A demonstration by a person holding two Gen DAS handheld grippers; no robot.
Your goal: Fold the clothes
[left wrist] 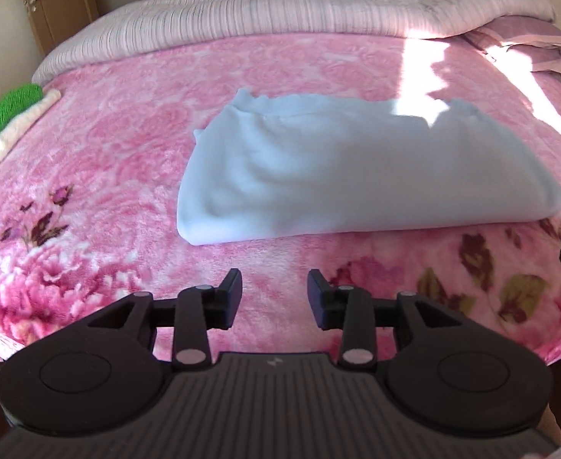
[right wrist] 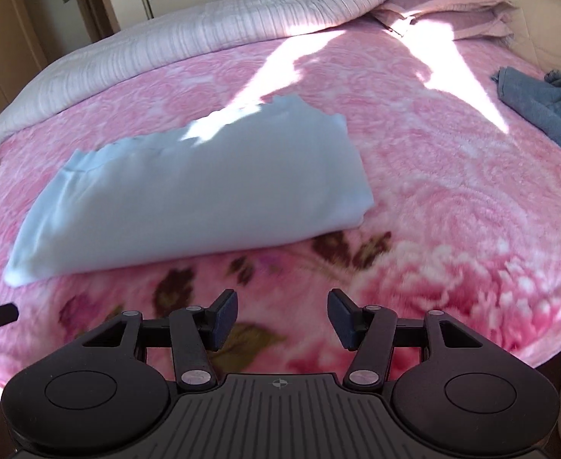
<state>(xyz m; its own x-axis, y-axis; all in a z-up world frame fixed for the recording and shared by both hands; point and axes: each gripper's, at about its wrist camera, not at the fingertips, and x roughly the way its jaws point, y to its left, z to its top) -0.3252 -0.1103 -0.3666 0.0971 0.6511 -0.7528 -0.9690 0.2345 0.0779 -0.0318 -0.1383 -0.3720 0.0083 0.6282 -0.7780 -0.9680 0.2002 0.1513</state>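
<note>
While the pale blue soft fleece garment (left wrist: 356, 168), lying folded at the middle of the pink floral bed blanket (left wrist: 119, 145), looks light and limp, best pinched by its 6 o'clock folded edge, the left hand-held gripper (left wrist: 274, 294) and right hand-held gripper (right wrist: 283, 315) both gape empty.

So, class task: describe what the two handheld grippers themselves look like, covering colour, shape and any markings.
Both are matte black. The left gripper and right gripper each have two flat jaws on linkage arms with silver pivot pins, two rounded lobes bearing oval insets, and a ribbed grey centre plate. The left plate shows a small pale mark, the right a crosshair symbol. No cables or sleeves are visible.
</note>
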